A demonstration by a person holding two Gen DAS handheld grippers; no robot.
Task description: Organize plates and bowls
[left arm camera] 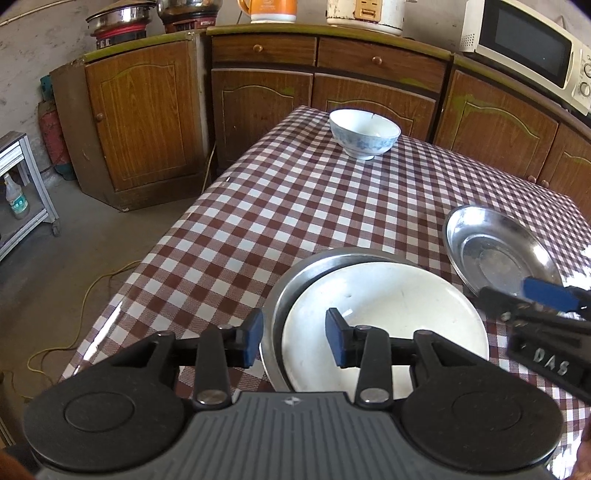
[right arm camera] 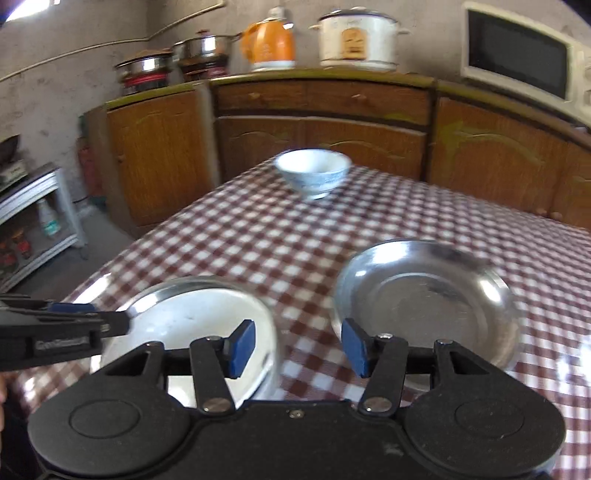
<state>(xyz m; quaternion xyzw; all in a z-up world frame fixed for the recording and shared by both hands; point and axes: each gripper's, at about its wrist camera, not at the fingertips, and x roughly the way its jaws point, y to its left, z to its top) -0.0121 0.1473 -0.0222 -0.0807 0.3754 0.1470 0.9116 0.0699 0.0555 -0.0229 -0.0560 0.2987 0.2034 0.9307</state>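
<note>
Item one: white plate (left arm camera: 384,317), round, plain, glazed, nested inside a steel plate (left arm camera: 291,280) whose rim showed as a bright crescent along the far and left side. The pair sat at the near edge of the worktop (left arm camera: 258,206), directly before you.

Item two: second steel plate (right arm camera: 424,295), shallow, empty, scuffed in the well, just right of the stack and apart from it.

Item three: white bowl (left arm camera: 365,133) with blue pattern, upright, alone at the far end of the worktop, well apart from the plates.

Your left tongs (left arm camera: 293,341) stood released, their pads astride the left rim of the stack and pressing on nothing. Your right tongs (right arm camera: 297,347) stood released too, hanging over the gap between the two plate positions, gripping nothing.

Open room: a broad stretch of checked cloth lay bare between plates and bowl. The worktop's left edge dropped to bare floor with a yellow cable (left arm camera: 92,295).

Surroundings: wooden cabinets (left arm camera: 258,96) behind the worktop, carrying pots (left arm camera: 122,18), an orange kettle (right arm camera: 269,44), a rice cooker (right arm camera: 356,38) and a microwave (left arm camera: 528,48); a small shelf unit (right arm camera: 40,218) at far left.
</note>
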